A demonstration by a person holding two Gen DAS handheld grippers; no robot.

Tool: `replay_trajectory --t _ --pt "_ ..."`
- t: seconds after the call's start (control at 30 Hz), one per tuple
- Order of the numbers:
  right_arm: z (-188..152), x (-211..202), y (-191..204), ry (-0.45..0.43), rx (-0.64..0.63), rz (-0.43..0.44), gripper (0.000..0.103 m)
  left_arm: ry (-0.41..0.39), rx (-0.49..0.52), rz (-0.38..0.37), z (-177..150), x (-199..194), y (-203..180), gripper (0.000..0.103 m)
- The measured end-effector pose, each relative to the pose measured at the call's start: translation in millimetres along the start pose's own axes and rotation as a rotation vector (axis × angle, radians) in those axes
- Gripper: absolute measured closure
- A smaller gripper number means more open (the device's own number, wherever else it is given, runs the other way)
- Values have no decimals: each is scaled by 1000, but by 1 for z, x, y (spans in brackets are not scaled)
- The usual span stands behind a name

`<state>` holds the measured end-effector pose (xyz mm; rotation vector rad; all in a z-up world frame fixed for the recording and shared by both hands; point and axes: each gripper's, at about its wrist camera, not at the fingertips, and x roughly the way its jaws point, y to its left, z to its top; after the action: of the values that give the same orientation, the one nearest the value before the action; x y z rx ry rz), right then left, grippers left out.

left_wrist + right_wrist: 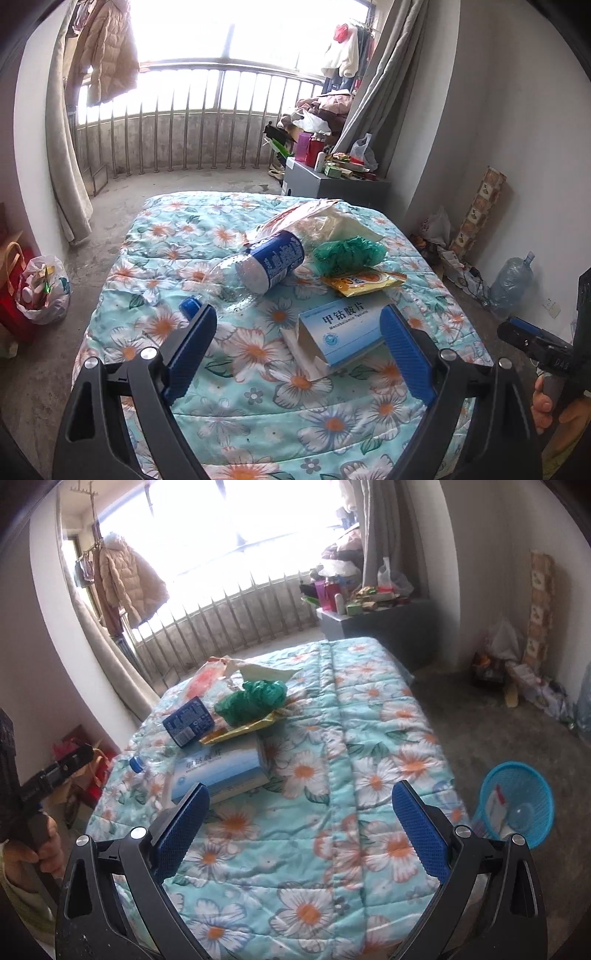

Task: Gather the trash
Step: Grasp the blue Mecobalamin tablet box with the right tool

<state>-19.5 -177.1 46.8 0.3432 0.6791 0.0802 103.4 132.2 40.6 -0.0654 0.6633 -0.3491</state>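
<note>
Nearest my left gripper (299,343), fingers spread wide and empty, lies the medicine box (341,328) on the bed (236,373): light, stiff card, so I'd pinch its long sides. Beyond the box, the plastic bottle (258,266) looks slippery and crushable. My right gripper (301,823) is wide open, empty.

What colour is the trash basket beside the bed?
Light blue basket; right wrist view shows it best.

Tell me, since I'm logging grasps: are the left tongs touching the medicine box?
Cannot tell. In the left wrist view the left tongs stand open around the medicine box; the right pad overlaps its edge, contact unclear.
</note>
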Motion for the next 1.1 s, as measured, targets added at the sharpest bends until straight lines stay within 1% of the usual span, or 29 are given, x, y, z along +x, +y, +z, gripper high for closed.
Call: replay_trajectory --t 0.17,0.23,0.37,0.43,0.53,0.67,0.77,0.83,0.9,0.97,1.07,1.1 --pt "-1 27 -1 102 128 139 8 39 5 75 -12 12 8 15" --pt "-2 39 -1 153 182 194 11 46 3 92 -16 16 11 15" --pt "-6 61 5 246 258 283 17 62 -16 82 -24 20 19 15" --pt "-7 70 7 280 292 319 22 72 -33 64 -28 22 22 15" --pt "-8 87 11 326 351 360 27 79 -45 31 -34 24 22 15" --pt "-12 120 10 394 464 407 35 105 -55 38 -40 30 24 15" --pt "-18 146 9 434 557 445 38 150 -74 76 -42 37 30 15" --pt "-21 157 9 442 600 450 41 187 -80 117 -43 42 33 15" --pt "-19 161 12 422 615 472 41 223 -69 163 -43 49 35 15" --pt "-18 164 17 421 622 476 42 254 -64 213 -43 54 38 15" --pt "-17 168 22 423 630 482 46 275 -69 253 -44 57 42 15" --pt "-17 171 24 425 632 477 50 279 -71 264 -45 57 42 15"
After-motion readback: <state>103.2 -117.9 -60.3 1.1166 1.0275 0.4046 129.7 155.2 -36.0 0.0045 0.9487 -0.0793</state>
